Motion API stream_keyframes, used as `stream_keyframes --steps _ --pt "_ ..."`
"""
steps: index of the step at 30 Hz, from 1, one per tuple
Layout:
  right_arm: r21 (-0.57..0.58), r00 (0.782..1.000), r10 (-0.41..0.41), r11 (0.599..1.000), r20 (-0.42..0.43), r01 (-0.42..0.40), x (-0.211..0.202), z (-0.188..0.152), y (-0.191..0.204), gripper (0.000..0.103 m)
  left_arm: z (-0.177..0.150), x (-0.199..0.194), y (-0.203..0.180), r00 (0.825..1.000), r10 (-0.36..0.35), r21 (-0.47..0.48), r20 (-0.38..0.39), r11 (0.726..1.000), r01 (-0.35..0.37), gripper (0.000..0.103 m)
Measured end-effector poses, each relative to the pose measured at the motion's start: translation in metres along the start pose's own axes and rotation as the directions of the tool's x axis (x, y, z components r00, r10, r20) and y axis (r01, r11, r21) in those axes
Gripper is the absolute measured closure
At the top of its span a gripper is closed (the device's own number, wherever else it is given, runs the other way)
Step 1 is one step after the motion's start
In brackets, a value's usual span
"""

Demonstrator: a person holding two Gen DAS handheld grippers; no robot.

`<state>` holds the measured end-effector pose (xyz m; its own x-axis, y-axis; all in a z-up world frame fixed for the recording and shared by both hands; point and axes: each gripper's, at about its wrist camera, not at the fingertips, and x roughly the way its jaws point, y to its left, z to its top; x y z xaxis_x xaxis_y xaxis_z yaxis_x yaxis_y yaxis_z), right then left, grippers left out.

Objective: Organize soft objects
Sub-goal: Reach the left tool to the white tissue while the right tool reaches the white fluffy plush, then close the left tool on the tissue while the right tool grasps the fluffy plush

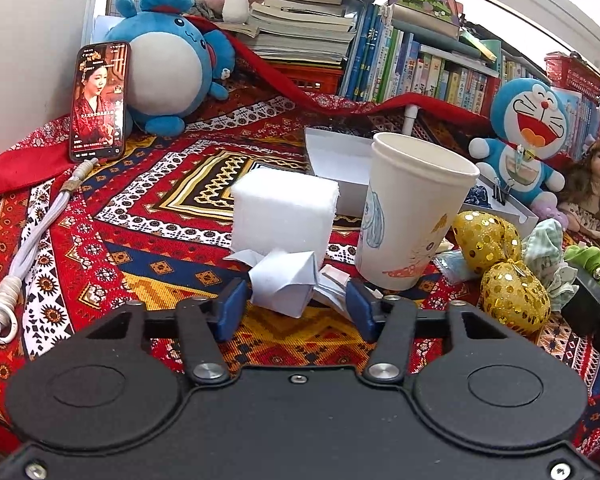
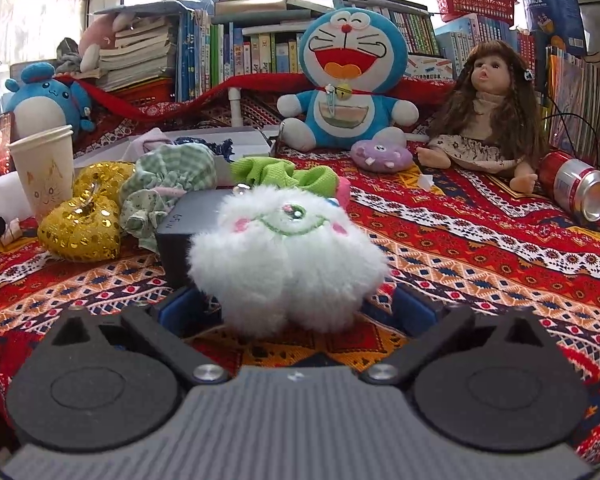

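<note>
On the right wrist view we see our right tool [image 2: 296, 308] spread wide, its blue pads on either side of a fluffy white plush [image 2: 286, 256] that sits on the patterned cloth [image 2: 460, 240] covering the surface; whether the pads touch the fur we cannot tell. Just behind the plush, toward 11 o'clock, lies a dark box [image 2: 188, 220], and beyond it a green scrunchie [image 2: 284, 174] at 12 o'clock. At 10 o'clock rest a gold sequin heart [image 2: 80, 224] and a checked fabric bundle [image 2: 168, 184]. The Doraemon plush [image 2: 348, 80] sits at 12 o'clock in the back, a doll [image 2: 488, 120] at 2 o'clock, and a tipped soda can [image 2: 576, 188] at 3 o'clock.

On the left wrist view our left tool [image 1: 296, 304] is open around a folded white paper piece [image 1: 284, 284], not pinching it. A white foam block [image 1: 284, 212] stands at 12 o'clock, a paper cup [image 1: 412, 208] at 1 o'clock, a phone [image 1: 100, 100] at 10 o'clock leaning on a blue round plush [image 1: 168, 64].
</note>
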<state>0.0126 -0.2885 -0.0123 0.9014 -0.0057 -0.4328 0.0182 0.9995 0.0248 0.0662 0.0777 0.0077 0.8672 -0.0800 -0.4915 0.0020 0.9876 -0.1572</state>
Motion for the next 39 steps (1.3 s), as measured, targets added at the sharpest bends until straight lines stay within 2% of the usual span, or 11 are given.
stream_keyframes --steps 6,9,17,24,34,37,39 --pt "0.016 1.0 -0.001 1.0 0.022 0.0 -0.004 0.003 0.0 0.02 0.002 -0.002 0.001 1.0 -0.003 -0.006 -0.003 1.0 0.003 0.065" --pt "0.04 0.999 0.005 0.999 0.041 -0.007 -0.009 0.004 -0.004 0.021 0.003 -0.003 0.001 1.0 -0.008 -0.01 -0.003 1.0 0.008 0.068" --pt "0.035 0.994 -0.012 0.999 0.106 0.008 -0.023 0.013 -0.003 0.024 0.008 -0.015 -0.004 0.999 -0.026 0.007 0.029 1.0 0.026 0.069" --pt "0.04 0.992 -0.01 0.999 0.127 0.005 -0.027 0.015 -0.003 0.026 0.009 -0.019 -0.007 0.999 -0.027 0.021 0.033 0.999 0.027 0.069" --pt "0.055 0.991 -0.008 0.999 0.133 0.0 -0.028 0.015 -0.005 0.029 0.008 -0.019 -0.005 0.999 -0.005 0.021 0.035 1.0 0.004 0.058" --pt "0.061 0.991 -0.006 0.998 0.133 -0.003 -0.028 0.015 -0.005 0.029 0.007 -0.017 -0.003 0.999 0.005 0.016 0.035 1.0 -0.005 0.049" --pt "0.071 0.992 -0.004 0.997 0.128 -0.006 -0.027 0.015 -0.006 0.028 0.006 -0.015 -0.002 1.0 0.004 0.014 0.028 1.0 -0.004 0.039"
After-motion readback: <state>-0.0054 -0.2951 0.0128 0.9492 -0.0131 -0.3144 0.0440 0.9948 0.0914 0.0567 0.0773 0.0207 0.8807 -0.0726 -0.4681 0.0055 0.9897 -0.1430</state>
